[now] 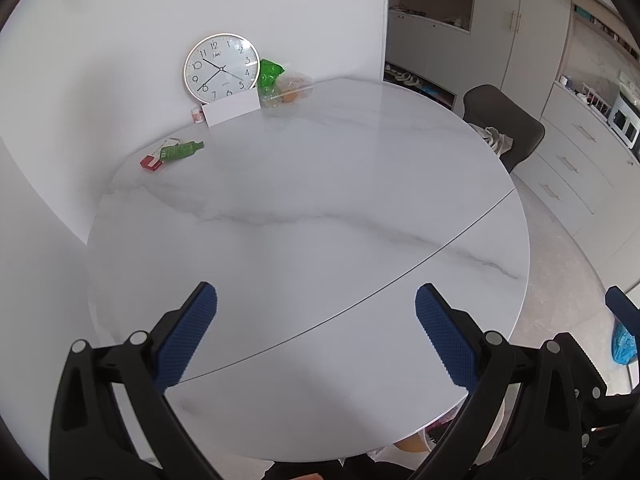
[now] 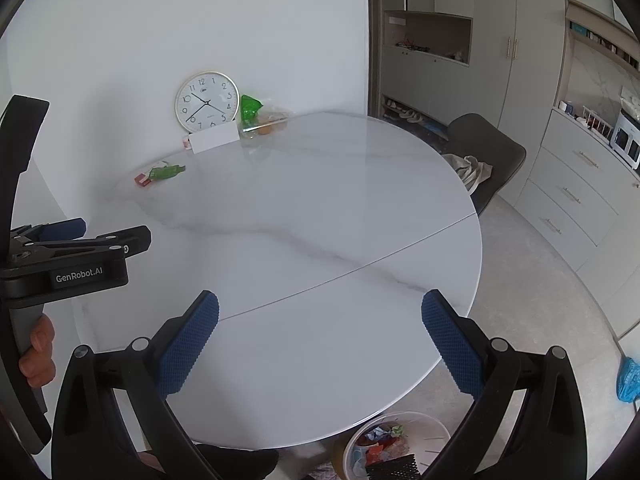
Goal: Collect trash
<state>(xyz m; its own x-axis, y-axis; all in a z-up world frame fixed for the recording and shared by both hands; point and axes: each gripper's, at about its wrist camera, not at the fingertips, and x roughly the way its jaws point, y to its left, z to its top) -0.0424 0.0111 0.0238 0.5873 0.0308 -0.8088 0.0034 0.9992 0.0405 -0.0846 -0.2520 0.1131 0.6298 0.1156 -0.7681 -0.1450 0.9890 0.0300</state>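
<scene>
A green wrapper [image 1: 181, 149] lies over a small red box [image 1: 151, 162] at the far left of the round white marble table [image 1: 320, 220]; both show in the right wrist view, the wrapper [image 2: 166, 171] and the box [image 2: 141, 179]. My left gripper [image 1: 316, 334] is open and empty above the near table edge. My right gripper [image 2: 320, 340] is open and empty, also over the near edge. The left gripper's body [image 2: 68, 256] shows at the left of the right wrist view. A white trash bin [image 2: 390, 446] with crumpled trash stands on the floor under the near right edge.
A wall clock [image 1: 221, 67], a white card [image 1: 232, 109], a green bag [image 1: 269, 73] and a clear bag with food [image 1: 290, 90] stand at the table's far edge against the wall. A dark chair [image 1: 504, 124] with a cloth is at the right. Cabinets line the right side.
</scene>
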